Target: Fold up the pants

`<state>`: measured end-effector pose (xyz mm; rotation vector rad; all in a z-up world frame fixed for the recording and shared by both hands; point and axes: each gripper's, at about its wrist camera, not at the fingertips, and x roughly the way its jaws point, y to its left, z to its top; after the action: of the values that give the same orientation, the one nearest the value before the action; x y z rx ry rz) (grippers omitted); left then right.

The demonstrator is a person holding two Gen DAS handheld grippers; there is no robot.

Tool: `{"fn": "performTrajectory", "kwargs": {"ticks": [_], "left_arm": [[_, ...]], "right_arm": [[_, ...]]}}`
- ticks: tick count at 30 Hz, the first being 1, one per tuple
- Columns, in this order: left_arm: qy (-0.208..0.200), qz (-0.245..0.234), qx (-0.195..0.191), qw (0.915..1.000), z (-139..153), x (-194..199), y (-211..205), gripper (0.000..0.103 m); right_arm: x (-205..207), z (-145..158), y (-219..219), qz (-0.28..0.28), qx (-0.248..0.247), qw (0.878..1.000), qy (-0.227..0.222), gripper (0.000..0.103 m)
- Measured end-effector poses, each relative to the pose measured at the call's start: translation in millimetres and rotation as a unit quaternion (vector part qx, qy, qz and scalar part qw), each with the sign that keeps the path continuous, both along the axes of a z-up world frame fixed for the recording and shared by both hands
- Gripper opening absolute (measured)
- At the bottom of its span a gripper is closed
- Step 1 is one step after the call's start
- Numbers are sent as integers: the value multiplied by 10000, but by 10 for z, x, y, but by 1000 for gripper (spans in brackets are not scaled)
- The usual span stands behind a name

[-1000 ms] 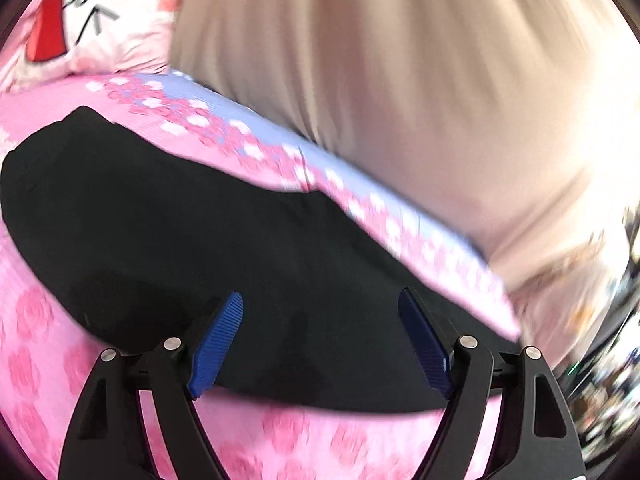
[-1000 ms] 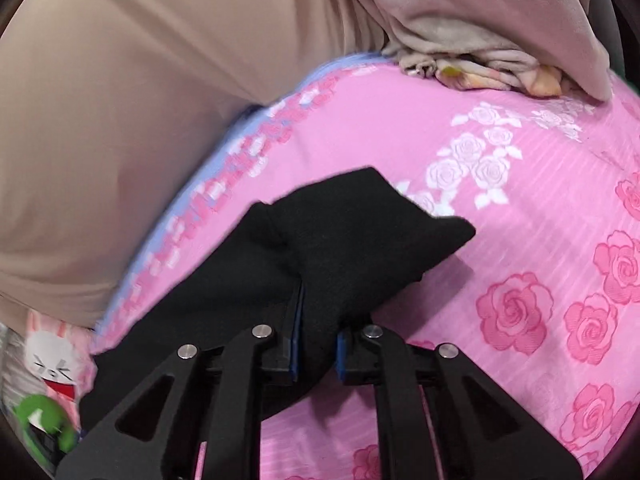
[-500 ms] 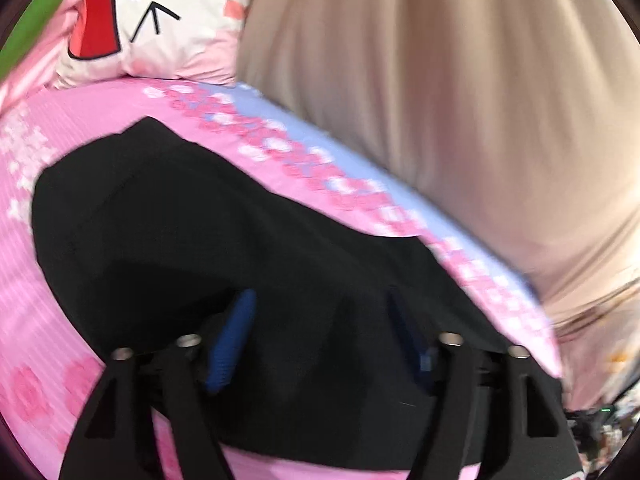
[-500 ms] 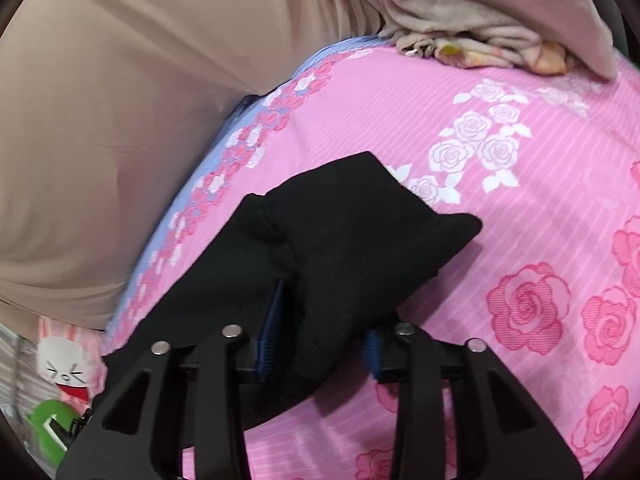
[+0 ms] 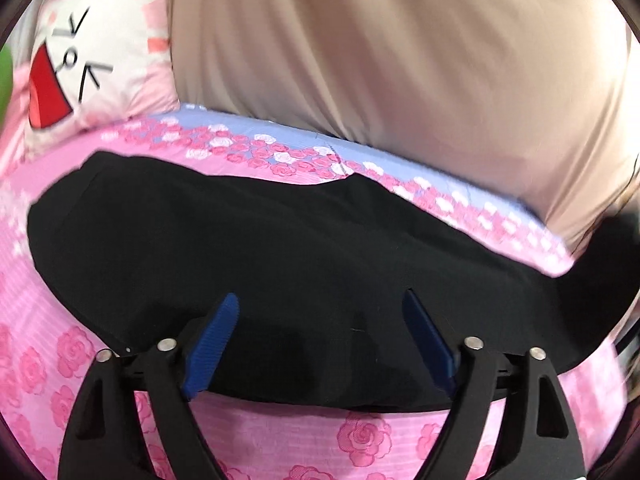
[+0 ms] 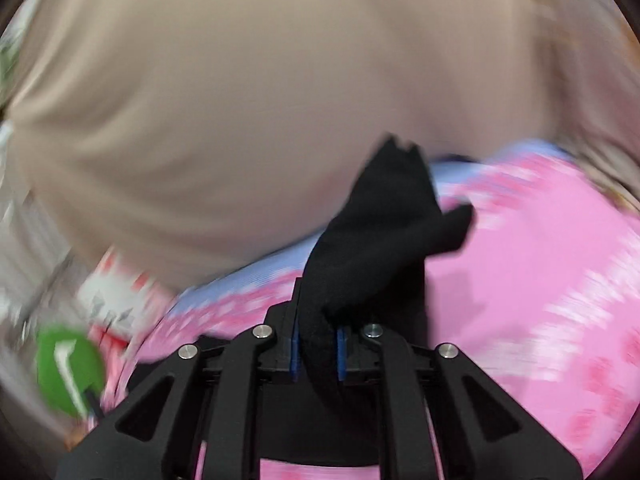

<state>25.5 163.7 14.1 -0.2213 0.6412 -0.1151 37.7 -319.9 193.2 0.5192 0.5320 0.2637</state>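
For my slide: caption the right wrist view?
Right gripper pinches black pants above the pink sheet.

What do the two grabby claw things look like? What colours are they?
Both look alike. The left gripper has black plastic frames with triangle-shaped holes, shiny round silver screws, and blue ridged pads on the inside of its two fingers. The right gripper has the same black frame, silver screws and blue pads. No cables or writing show.
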Motion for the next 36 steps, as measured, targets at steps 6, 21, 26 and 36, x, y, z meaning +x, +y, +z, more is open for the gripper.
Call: {"fn": "performTrajectory", "kwargs": {"ticks": [6, 21, 26, 36], "left_arm": [[13, 45, -3, 10000, -17, -21, 35, 87], [827, -1298, -1686, 9736, 153, 355, -501, 87], [1439, -1375, -1365, 9704, -26, 764, -1097, 87], [1424, -1037, -1091, 9783, -83, 814, -1125, 5]], "right_arm": [[269, -332, 1445, 1508, -637, 9852, 511, 53], [-591, -1147, -294, -798, -199, 9864, 1421, 77], [-541, -1342, -96, -369, -341, 9881, 1456, 77], [-390, -1474, 90, 27, -641, 9836, 1685, 78]]}}
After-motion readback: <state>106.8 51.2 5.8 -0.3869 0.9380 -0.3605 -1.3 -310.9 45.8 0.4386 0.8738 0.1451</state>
